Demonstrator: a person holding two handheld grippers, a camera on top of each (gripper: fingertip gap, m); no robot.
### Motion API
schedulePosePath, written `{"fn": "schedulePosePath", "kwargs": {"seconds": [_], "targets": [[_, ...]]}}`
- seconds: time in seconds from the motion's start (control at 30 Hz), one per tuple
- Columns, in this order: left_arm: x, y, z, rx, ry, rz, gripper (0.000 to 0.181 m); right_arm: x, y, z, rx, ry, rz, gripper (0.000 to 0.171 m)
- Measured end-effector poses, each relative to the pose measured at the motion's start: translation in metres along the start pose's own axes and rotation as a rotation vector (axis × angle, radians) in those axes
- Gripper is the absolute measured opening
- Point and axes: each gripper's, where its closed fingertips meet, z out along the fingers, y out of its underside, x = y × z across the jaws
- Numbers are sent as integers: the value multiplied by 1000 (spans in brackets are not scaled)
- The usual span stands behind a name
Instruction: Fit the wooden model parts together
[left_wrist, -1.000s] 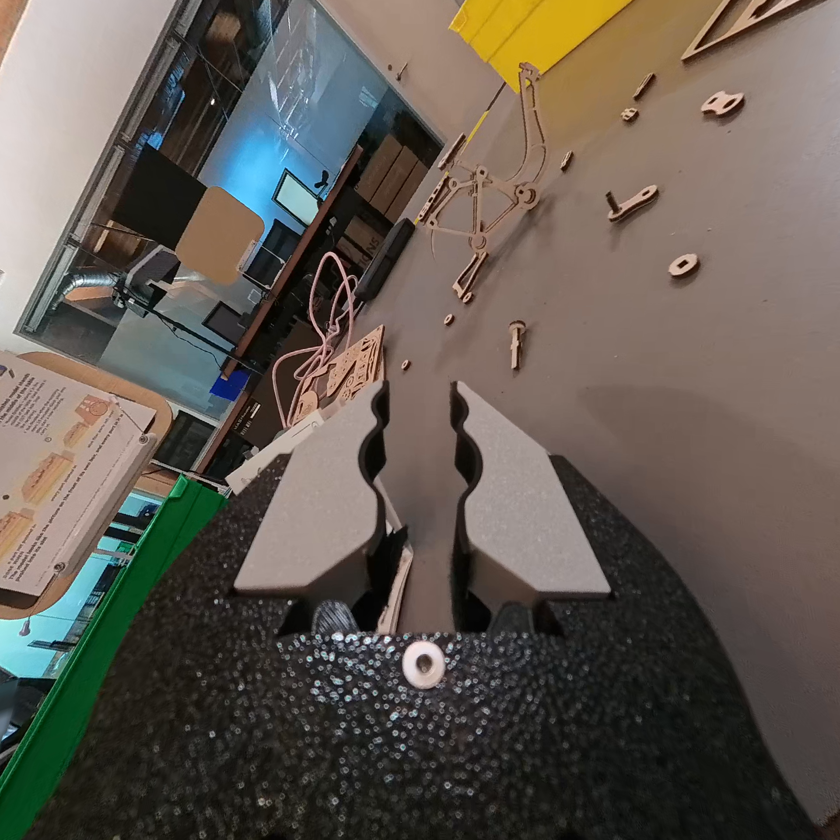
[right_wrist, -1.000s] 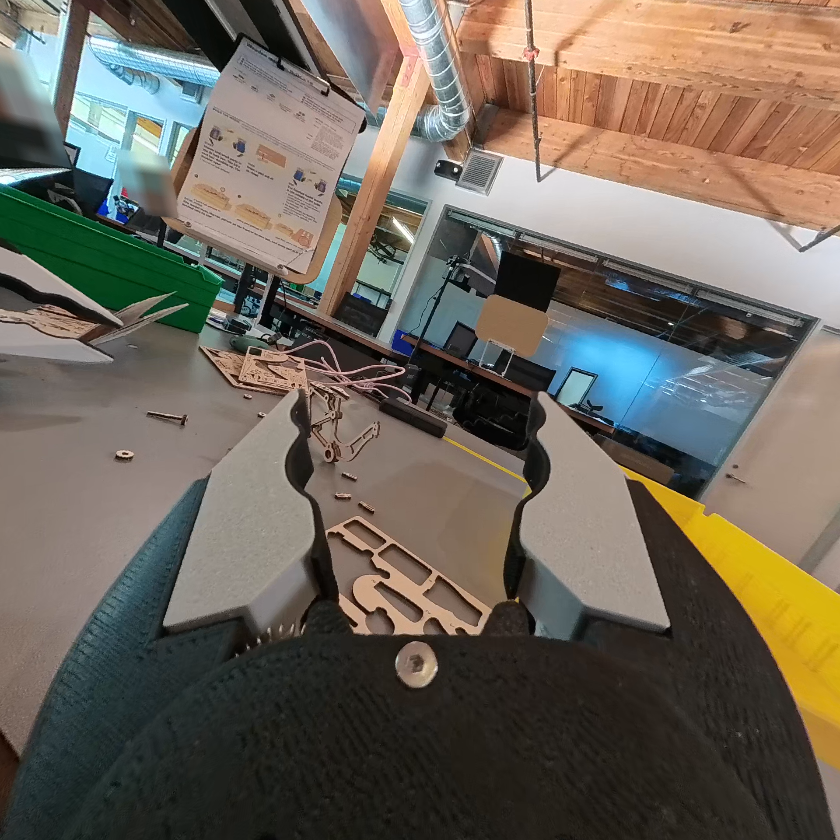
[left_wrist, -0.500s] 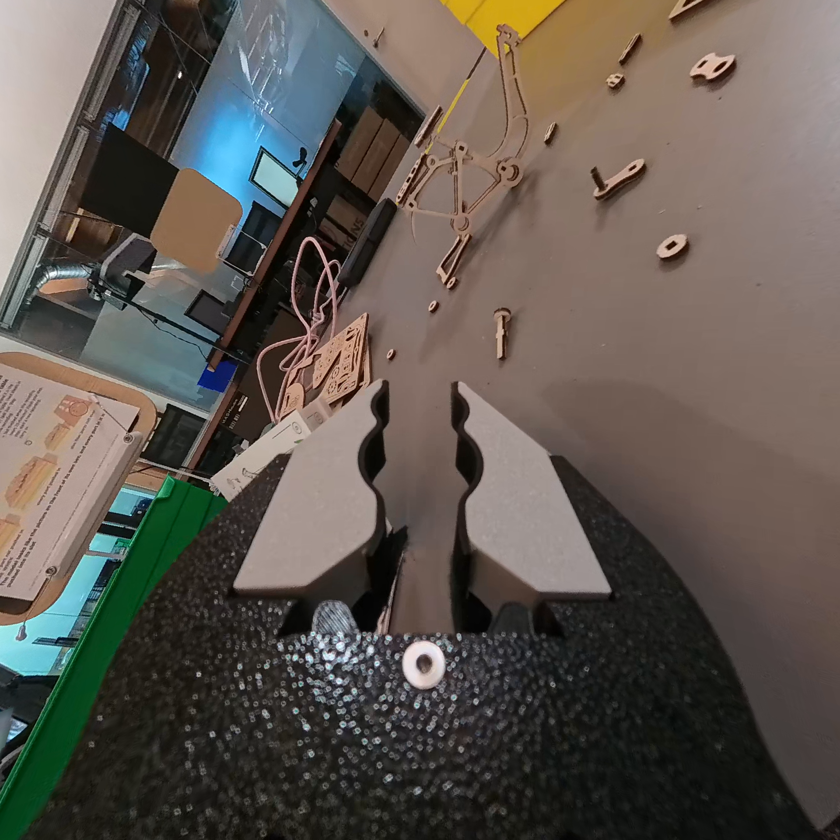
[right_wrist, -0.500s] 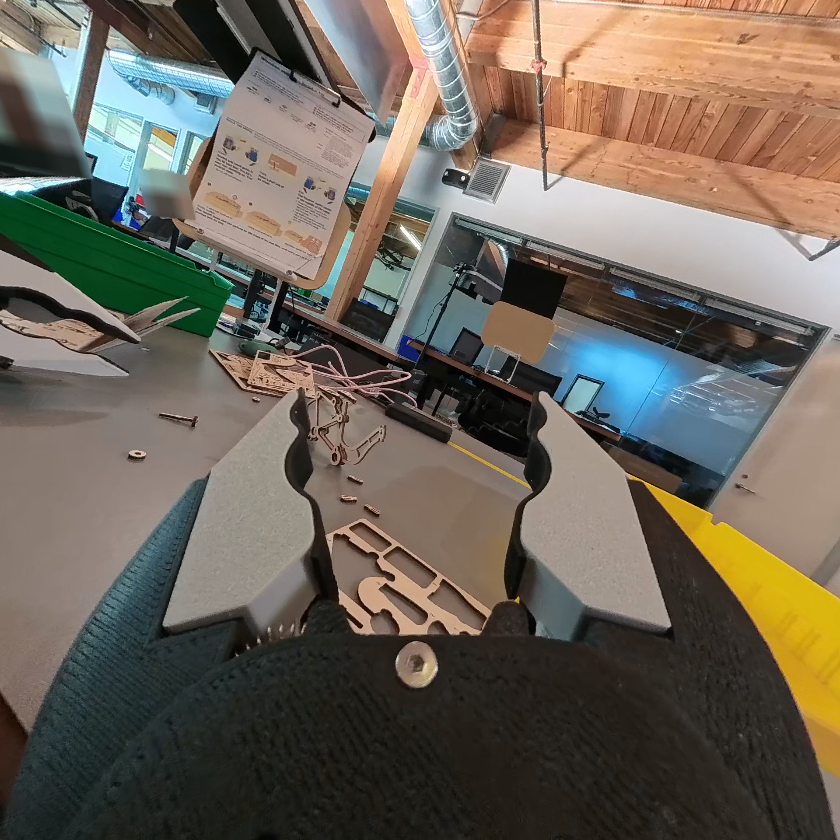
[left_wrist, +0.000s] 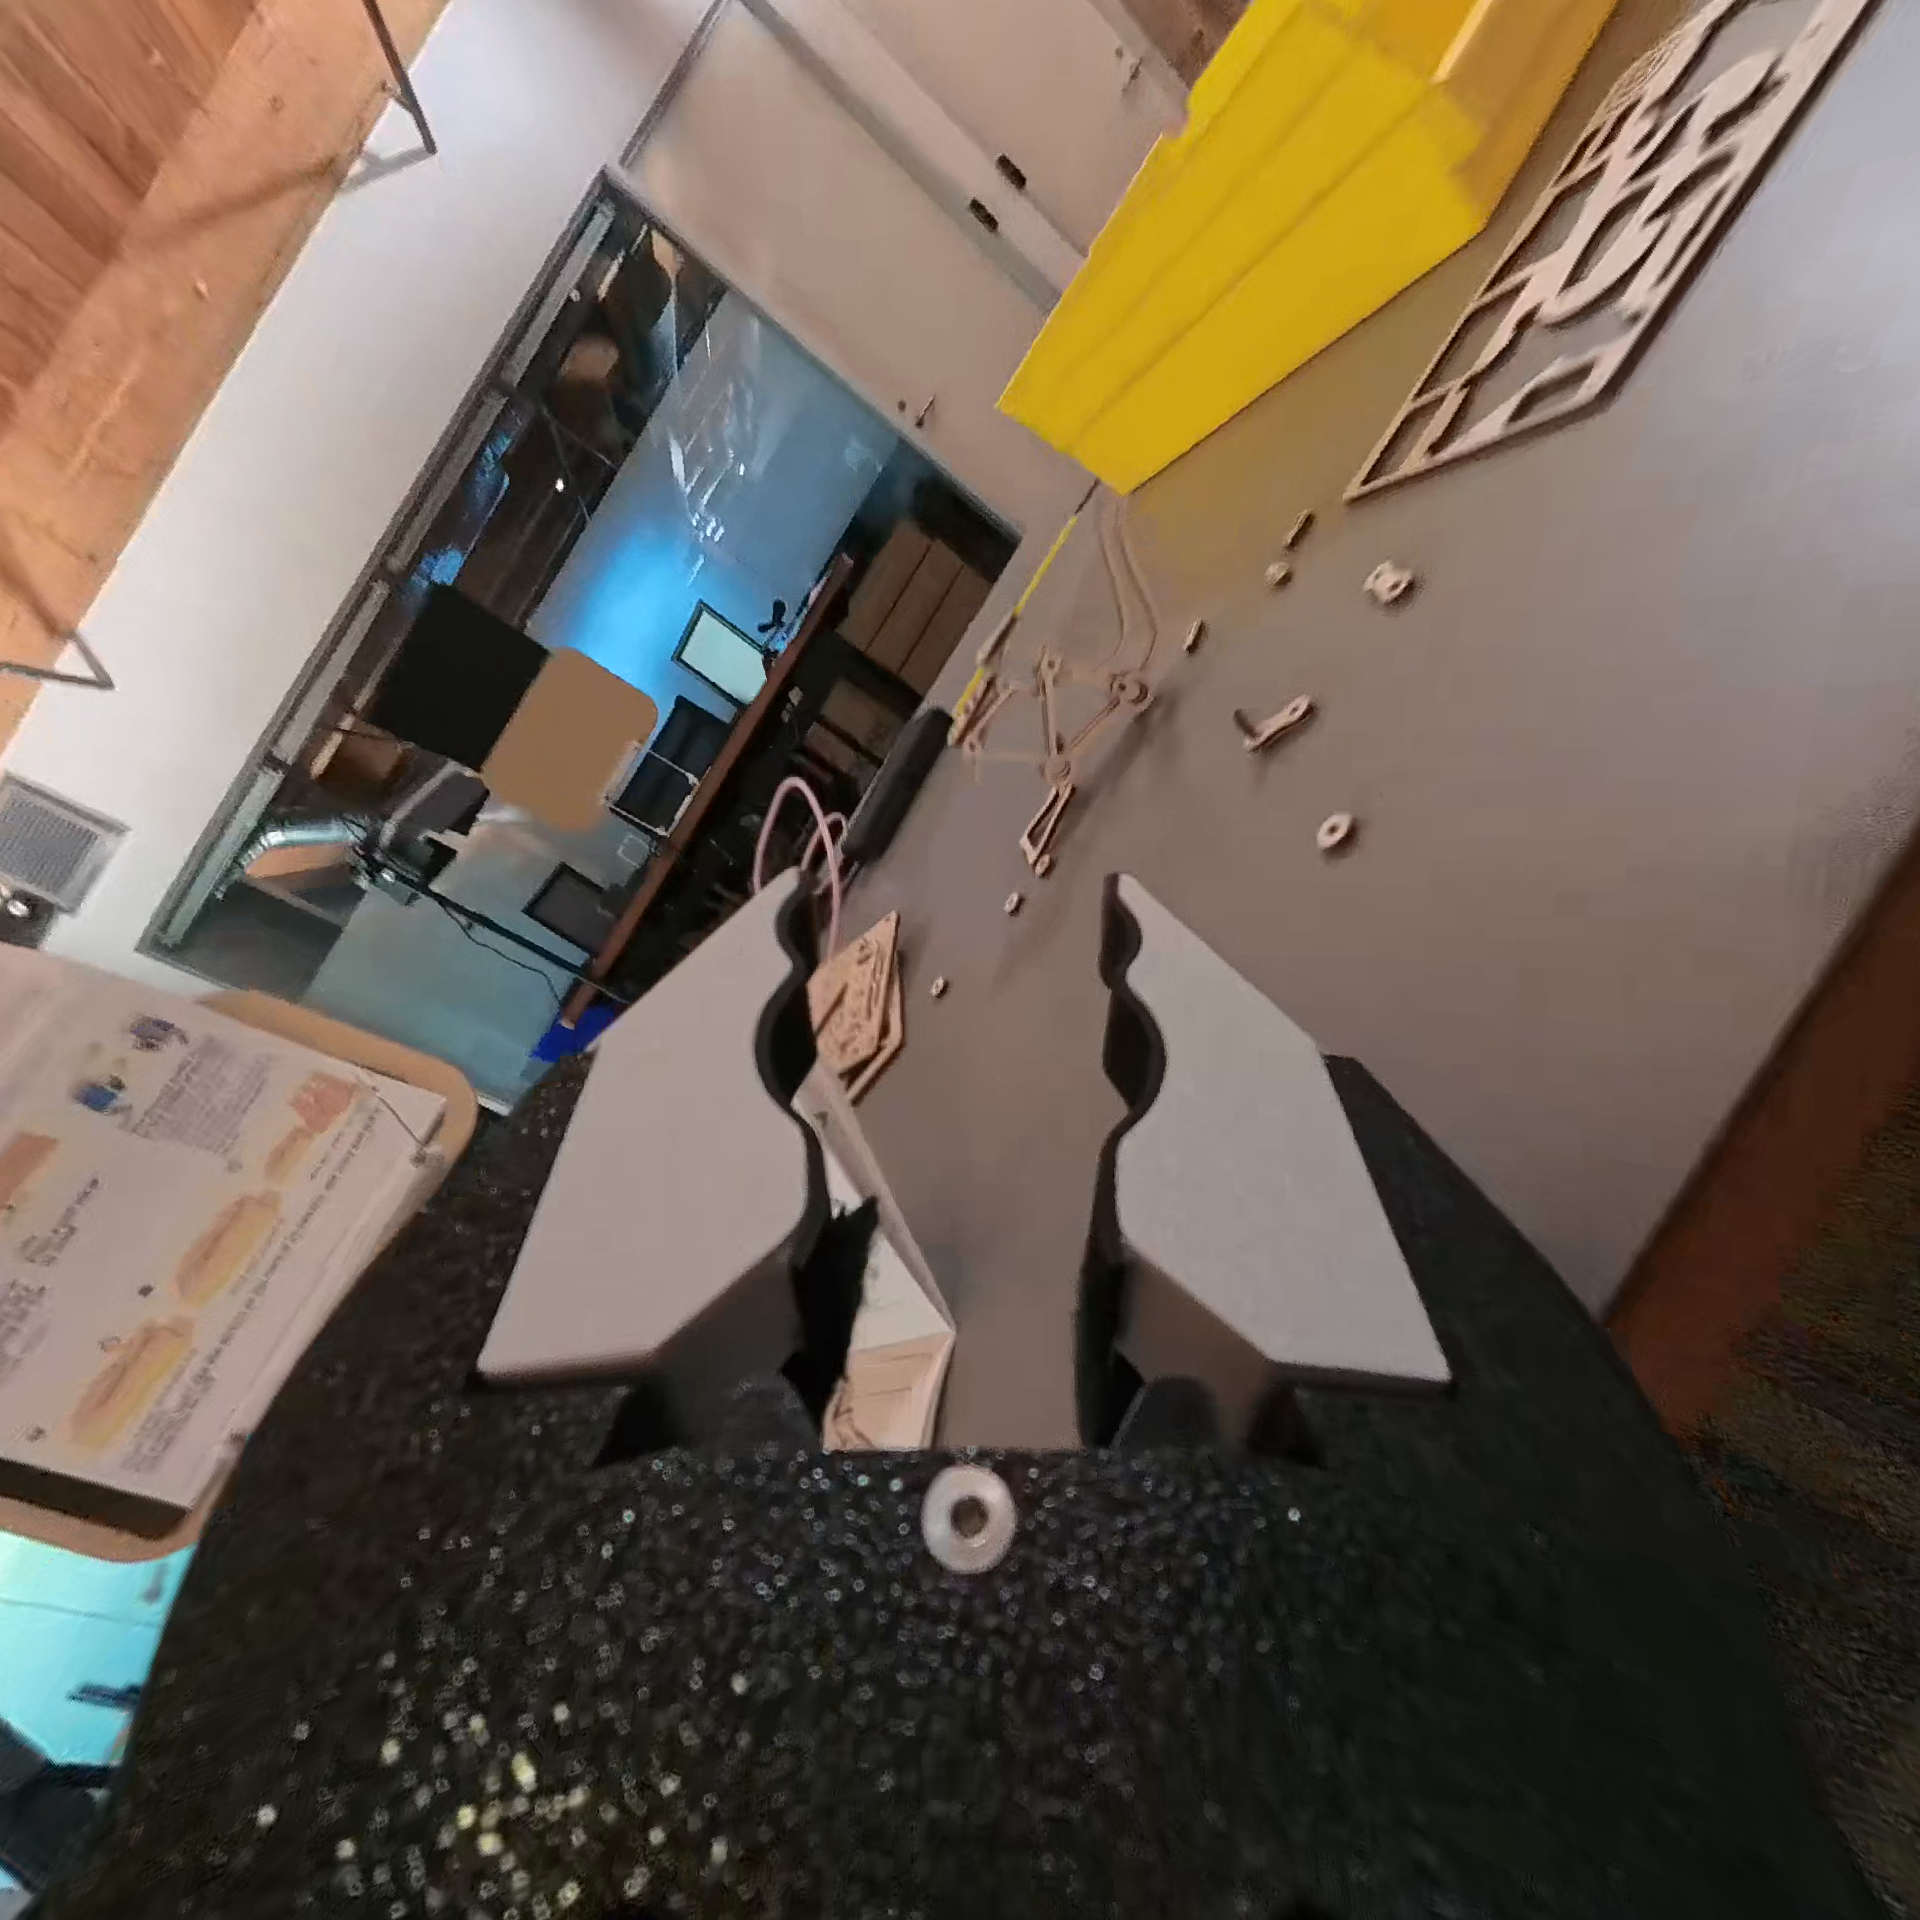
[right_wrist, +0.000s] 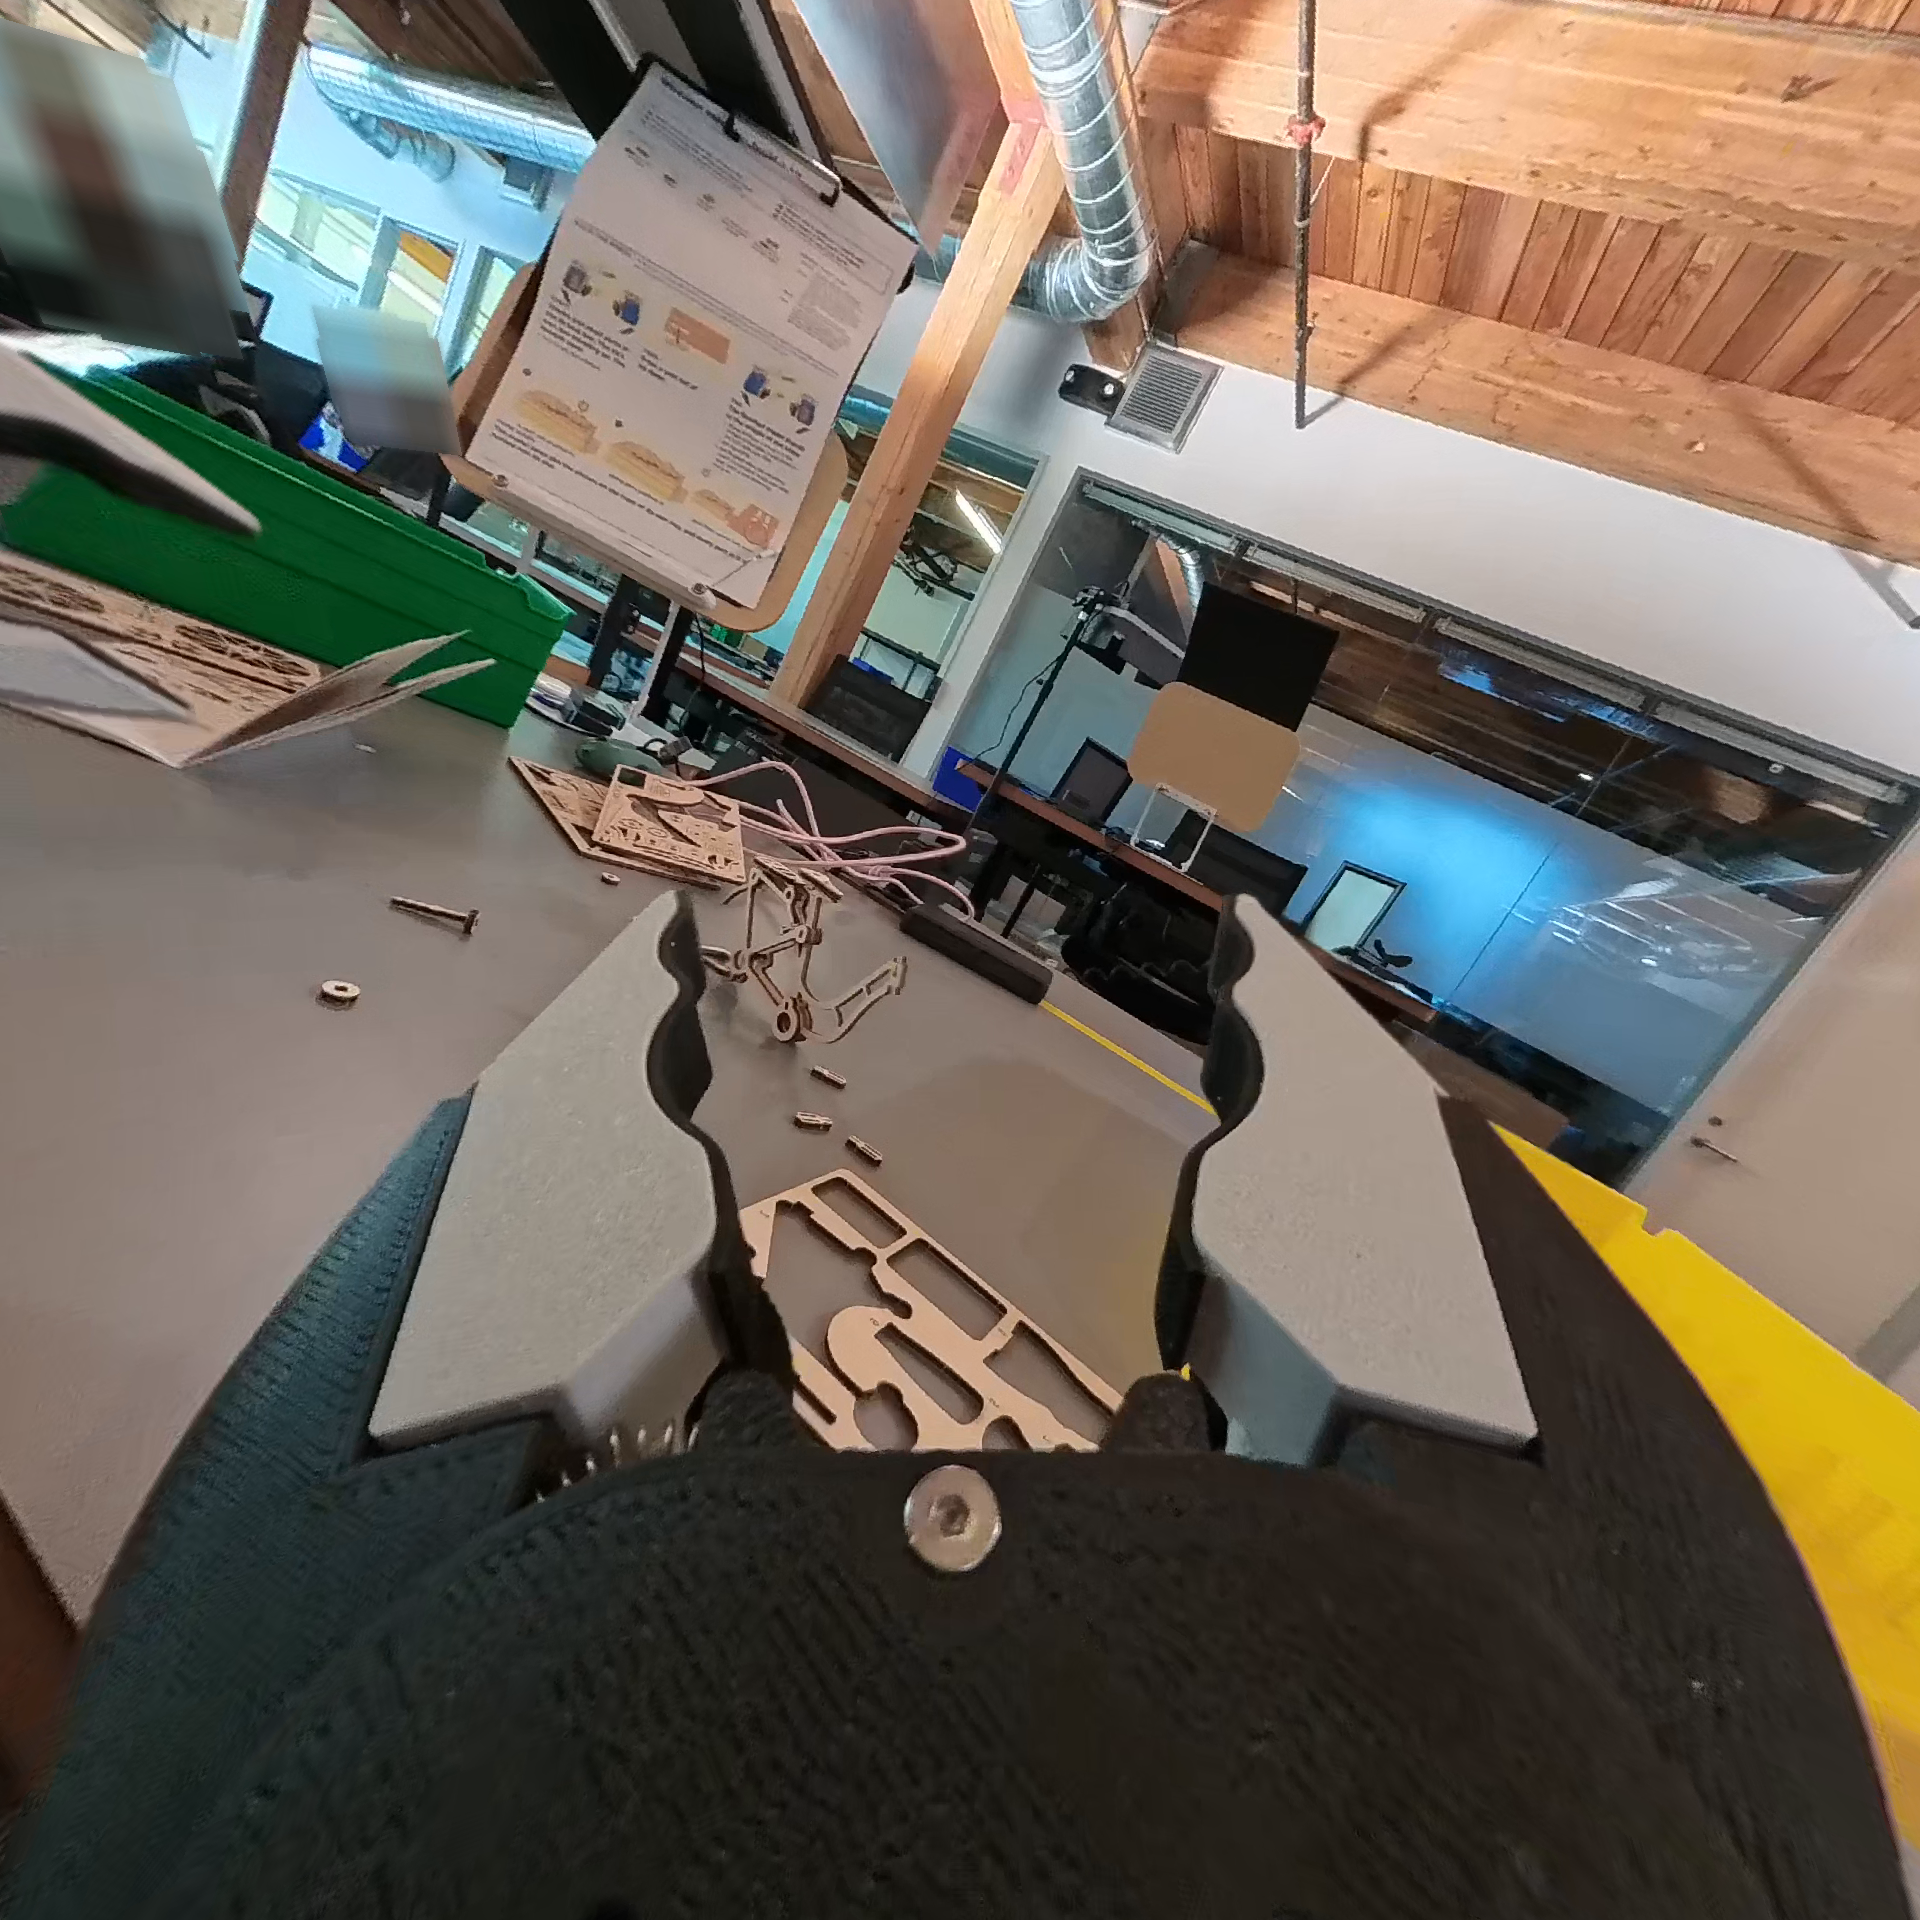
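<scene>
My left gripper (left_wrist: 951, 904) is open and empty, held above the grey table (left_wrist: 1507, 935). Ahead of it lies a partly built wooden linkage (left_wrist: 1070, 717), with small loose wooden parts (left_wrist: 1273, 720) and a washer (left_wrist: 1335, 831) around it. My right gripper (right_wrist: 951, 914) is open and empty, low over a cut-out wooden sheet (right_wrist: 935, 1340). The linkage (right_wrist: 800, 966) also shows in the right wrist view just beyond the fingertips. A wooden pin (right_wrist: 434, 914) and a washer (right_wrist: 339, 990) lie to the left.
A stack of wooden part sheets (right_wrist: 665, 831) and a pink cable (right_wrist: 862, 831) lie farther back. A green bin (right_wrist: 291, 582) and an open booklet (right_wrist: 208, 686) are on the left, and a yellow bin (right_wrist: 1714, 1403) on the right. An instruction sheet on a clipboard (right_wrist: 686, 343) stands behind. The table edge (left_wrist: 1714, 1143) is near the left gripper. My left gripper's tips are some 8 cm from the washer (left_wrist: 1335, 831). My left gripper is the nearer one to the wooden pin (right_wrist: 434, 914): about 10 cm, against 20 cm.
My left gripper's jaws have opened from a narrow gap to a wide one, and it has swung so more of the room and the yellow bin show. The right gripper has barely moved.
</scene>
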Motion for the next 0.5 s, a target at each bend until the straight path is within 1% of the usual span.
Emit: {"fn": "schedulePosePath", "kwargs": {"seconds": [0.07, 0.1, 0.2, 0.27, 0.37, 0.5], "targets": [[-9, -16, -13, -8, -38, -4, 51, 3, -1, -1, 11, -3, 25, 97], [-18, -20, -18, -27, -80, -44, 52, 3, -1, -1, 12, -3, 35, 97], [-49, -22, -38, -59, -229, -286, 57, 3, -1, -2, 16, -10, 43, 97], [-62, -15, -63, -64, -344, -426, 61, 2, -3, -3, 29, -17, 42, 97], [-59, -2, -114, -41, -467, -568, 61, 1, -4, -4, 34, -30, 51, 97], [-35, 26, -174, -110, -518, -638, 61, 2, -6, -5, 46, -20, 64, 97]]}}
